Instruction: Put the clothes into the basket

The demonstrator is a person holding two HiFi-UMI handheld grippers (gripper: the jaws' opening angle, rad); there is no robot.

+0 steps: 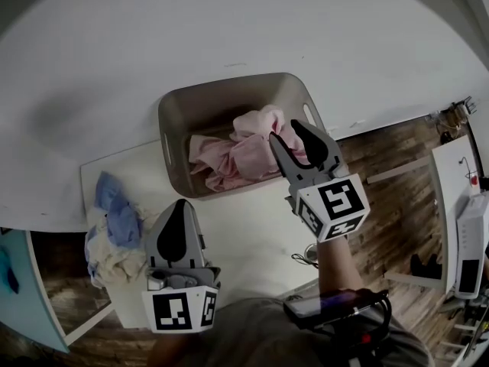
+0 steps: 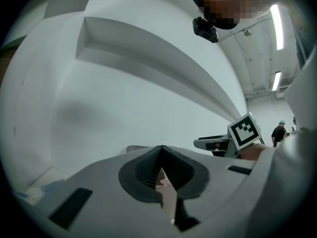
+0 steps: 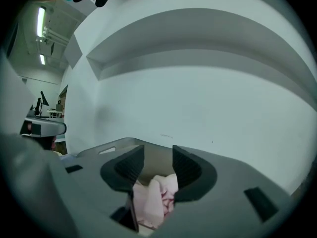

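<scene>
Pale pink clothes [image 1: 244, 155] fill the grey-beige basket [image 1: 199, 102]. A blue garment [image 1: 118, 209] and a cream garment [image 1: 122, 264] lie on the white table [image 1: 244, 235].

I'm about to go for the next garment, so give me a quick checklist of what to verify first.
1. Right tool jaws apart over the basket: ok.
2. Pink clothes lying inside basket: ok.
3. Left tool open for a pick: not ok, shut.
4. Blue and cream pile uncovered on table: ok.
5. Room left in basket: ok, far side bare.
</scene>
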